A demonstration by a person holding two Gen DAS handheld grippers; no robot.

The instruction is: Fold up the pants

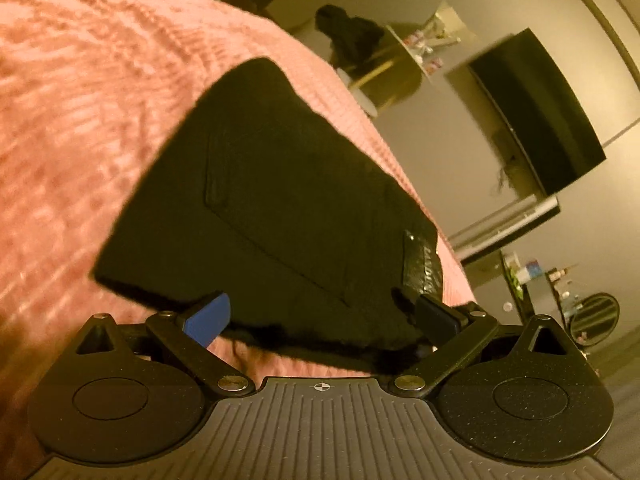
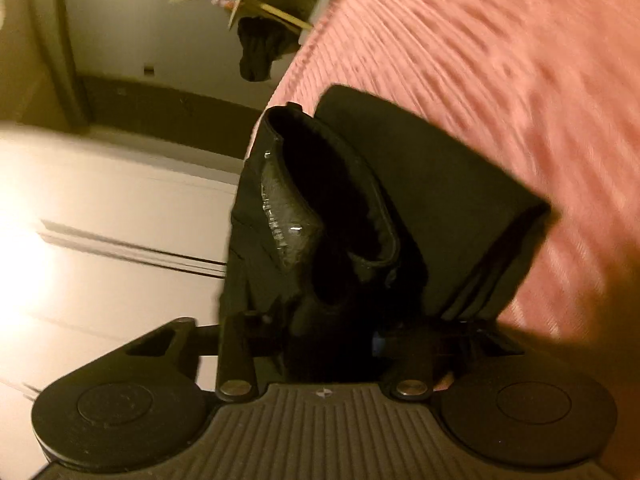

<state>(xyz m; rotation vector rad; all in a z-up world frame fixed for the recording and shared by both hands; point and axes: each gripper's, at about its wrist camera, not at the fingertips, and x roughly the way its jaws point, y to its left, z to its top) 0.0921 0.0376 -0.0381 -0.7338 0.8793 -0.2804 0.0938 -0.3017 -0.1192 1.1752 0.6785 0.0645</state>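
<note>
Black pants [image 1: 264,200] lie folded into a compact block on a pink ribbed bedspread [image 1: 80,100], back pocket and shiny waist label up. My left gripper [image 1: 320,320] is open, its blue-padded fingers [image 1: 208,320] on either side of the near edge of the pants, not closed on the cloth. In the right wrist view the pants [image 2: 440,200] have the waistband end lifted, and my right gripper [image 2: 332,344] is shut on that waistband end, the cloth bunched between the fingers. The bedspread [image 2: 500,60] lies to the right.
The bed edge runs close beside the pants. Beyond it stand a dark TV [image 1: 540,112] on a wall, a gold side table [image 1: 392,76] with dark clothing [image 1: 348,36] draped over it, and a cluttered shelf [image 1: 560,280]. White doors [image 2: 100,220] show left.
</note>
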